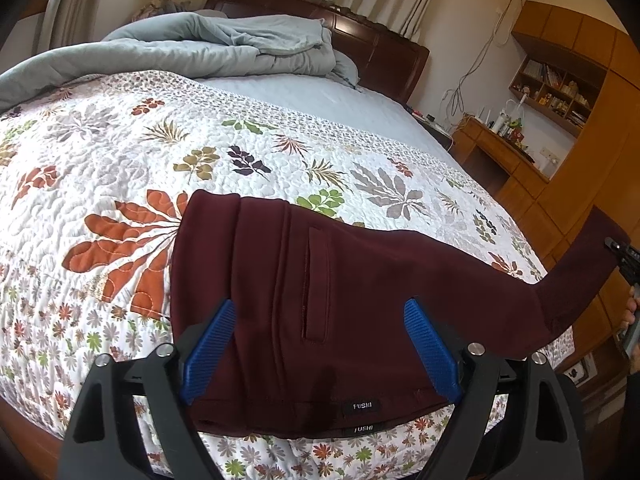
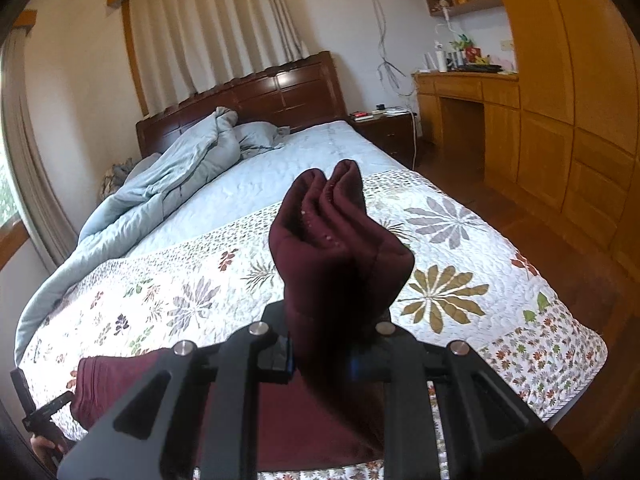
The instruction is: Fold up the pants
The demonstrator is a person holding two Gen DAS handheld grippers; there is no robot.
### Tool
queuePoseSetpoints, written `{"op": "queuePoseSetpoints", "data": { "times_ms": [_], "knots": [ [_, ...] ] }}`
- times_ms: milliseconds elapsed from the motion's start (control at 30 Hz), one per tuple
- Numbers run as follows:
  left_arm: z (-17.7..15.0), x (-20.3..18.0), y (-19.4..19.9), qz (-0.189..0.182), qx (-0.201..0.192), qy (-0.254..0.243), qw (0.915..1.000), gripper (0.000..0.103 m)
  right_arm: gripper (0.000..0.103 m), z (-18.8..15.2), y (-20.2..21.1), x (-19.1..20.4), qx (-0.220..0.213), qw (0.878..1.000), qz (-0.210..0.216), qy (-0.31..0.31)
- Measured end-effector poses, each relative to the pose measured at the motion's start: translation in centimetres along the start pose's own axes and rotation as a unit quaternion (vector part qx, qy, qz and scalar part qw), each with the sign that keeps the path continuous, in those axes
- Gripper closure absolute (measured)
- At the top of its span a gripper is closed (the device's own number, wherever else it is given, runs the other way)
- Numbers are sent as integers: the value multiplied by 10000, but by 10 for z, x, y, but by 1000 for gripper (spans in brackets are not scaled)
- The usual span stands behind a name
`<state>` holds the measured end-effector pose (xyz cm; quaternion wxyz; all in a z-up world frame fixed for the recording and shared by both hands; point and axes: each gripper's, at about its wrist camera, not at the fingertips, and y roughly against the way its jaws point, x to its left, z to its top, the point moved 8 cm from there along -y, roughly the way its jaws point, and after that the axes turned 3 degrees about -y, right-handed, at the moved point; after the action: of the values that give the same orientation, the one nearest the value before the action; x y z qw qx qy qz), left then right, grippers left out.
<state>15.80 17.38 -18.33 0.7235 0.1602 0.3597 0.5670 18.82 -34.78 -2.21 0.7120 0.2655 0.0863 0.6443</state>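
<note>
The left hand-held gripper hangs just over the waistband of the pants, its blue fingers spread wide apart with nothing between them. The pants lie along the near edge of the bed, on its flowered quilt. The right hand-held gripper is clamped on the bunched leg ends of the pants, lifted above the bed.

The right gripper's blue pads were buried in bunched maroon pants, and shelf items were too small to identify.
</note>
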Motion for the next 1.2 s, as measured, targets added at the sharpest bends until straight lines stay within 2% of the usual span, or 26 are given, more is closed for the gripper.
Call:
{"op": "queuePoseSetpoints", "data": {
  "times_ms": [700, 1200],
  "knots": [
    [0, 9, 4, -189, -51, 251, 9995, 16, 86, -12, -22, 75, 314, 9954, 247, 872],
    [1, 21, 17, -461, -285, 574, 9969, 16, 86, -36, -47, 119, 652, 9844, 92, 1633]
  ]
}}
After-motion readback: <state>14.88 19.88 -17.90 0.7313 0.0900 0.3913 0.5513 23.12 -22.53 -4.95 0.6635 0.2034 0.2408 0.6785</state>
